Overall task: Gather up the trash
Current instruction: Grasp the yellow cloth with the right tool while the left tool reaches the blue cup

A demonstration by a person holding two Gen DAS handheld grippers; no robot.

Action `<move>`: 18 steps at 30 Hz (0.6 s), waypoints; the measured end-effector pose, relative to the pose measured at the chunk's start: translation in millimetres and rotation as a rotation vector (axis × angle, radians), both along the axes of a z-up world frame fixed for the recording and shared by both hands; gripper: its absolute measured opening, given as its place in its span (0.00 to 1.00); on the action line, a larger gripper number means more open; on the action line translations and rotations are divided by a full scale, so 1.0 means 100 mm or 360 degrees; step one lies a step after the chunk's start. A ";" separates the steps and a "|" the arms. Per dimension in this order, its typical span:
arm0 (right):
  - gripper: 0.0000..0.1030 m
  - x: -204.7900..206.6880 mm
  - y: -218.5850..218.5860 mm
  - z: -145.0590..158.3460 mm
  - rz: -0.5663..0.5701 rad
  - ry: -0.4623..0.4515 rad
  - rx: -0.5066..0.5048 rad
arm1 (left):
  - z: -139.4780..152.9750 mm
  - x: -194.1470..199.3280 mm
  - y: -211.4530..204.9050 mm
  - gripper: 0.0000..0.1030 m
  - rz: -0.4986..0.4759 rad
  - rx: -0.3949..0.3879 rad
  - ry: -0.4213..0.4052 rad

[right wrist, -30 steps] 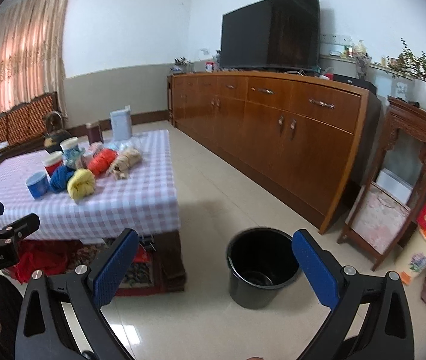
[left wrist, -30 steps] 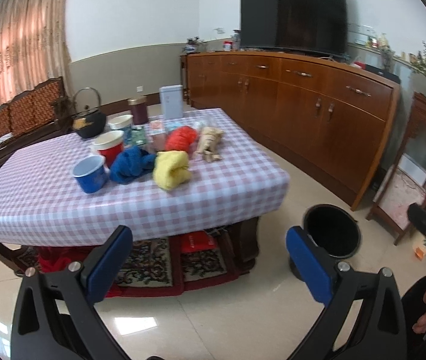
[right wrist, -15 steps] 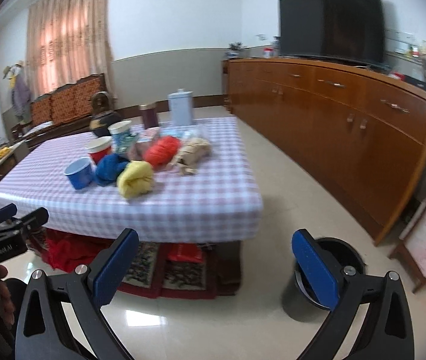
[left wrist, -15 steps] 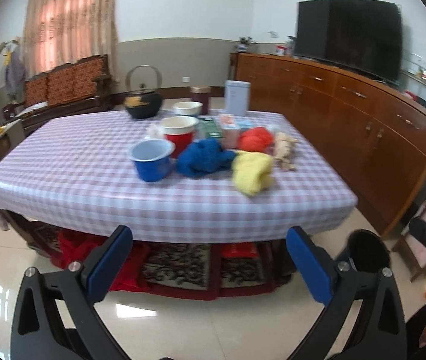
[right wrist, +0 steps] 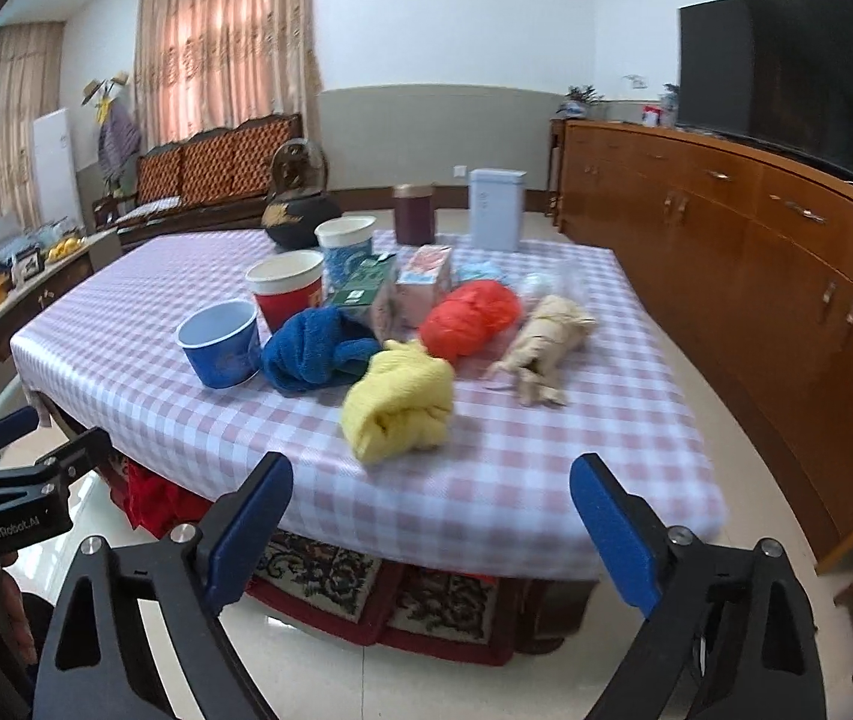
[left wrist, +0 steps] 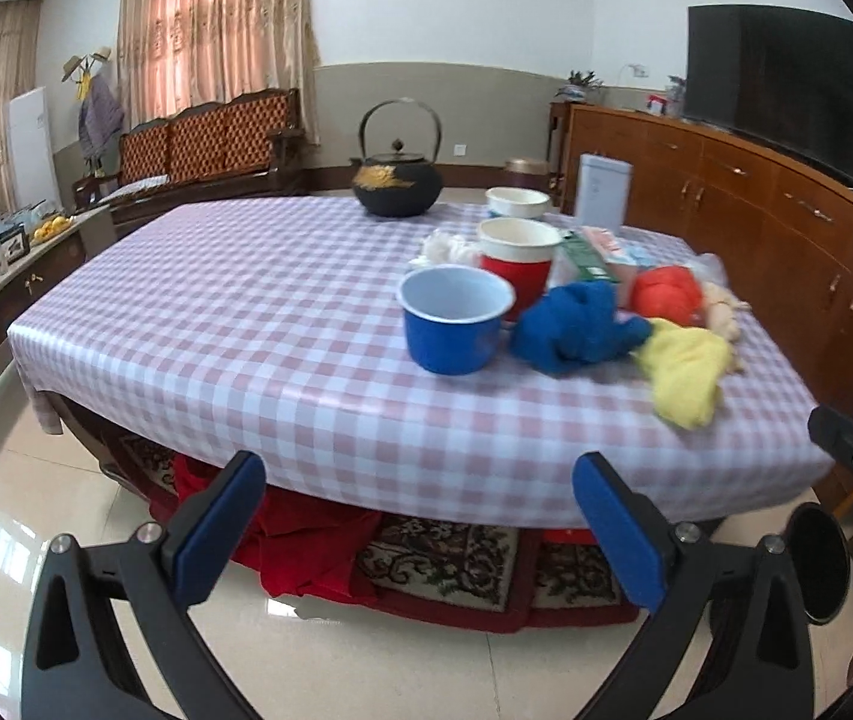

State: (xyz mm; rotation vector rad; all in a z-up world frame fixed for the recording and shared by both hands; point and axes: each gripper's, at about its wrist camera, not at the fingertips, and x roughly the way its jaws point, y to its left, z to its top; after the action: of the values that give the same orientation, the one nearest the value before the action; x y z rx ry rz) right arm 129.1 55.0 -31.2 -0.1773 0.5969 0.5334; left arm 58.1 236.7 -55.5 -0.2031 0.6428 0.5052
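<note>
A checked table holds a cluster of items: a blue cup, a red cup, a blue cloth wad, a yellow wad, an orange-red wad, crumpled brown paper and small cartons. My left gripper is open and empty, in front of the table's near edge. My right gripper is open and empty, just short of the yellow wad.
A black kettle and a white tin stand at the table's far side. A black bin sits on the floor at right. A long wooden sideboard with a TV lines the right wall. A rug lies under the table.
Both grippers have swung left and come closer to the table, which now fills the views. The bin has slid out to the right edge. Both grippers stay open.
</note>
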 end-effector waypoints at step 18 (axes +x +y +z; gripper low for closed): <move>0.46 0.77 0.57 -0.52 0.0013 0.0154 -0.0060 | -0.31 0.77 0.38 0.97 -0.0048 -0.0025 0.0017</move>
State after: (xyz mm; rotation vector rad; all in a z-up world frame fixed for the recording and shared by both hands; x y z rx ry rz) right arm 206.5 112.3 -82.9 -0.1902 0.7011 0.5411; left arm 135.2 274.4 -86.6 -0.2054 0.6596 0.4726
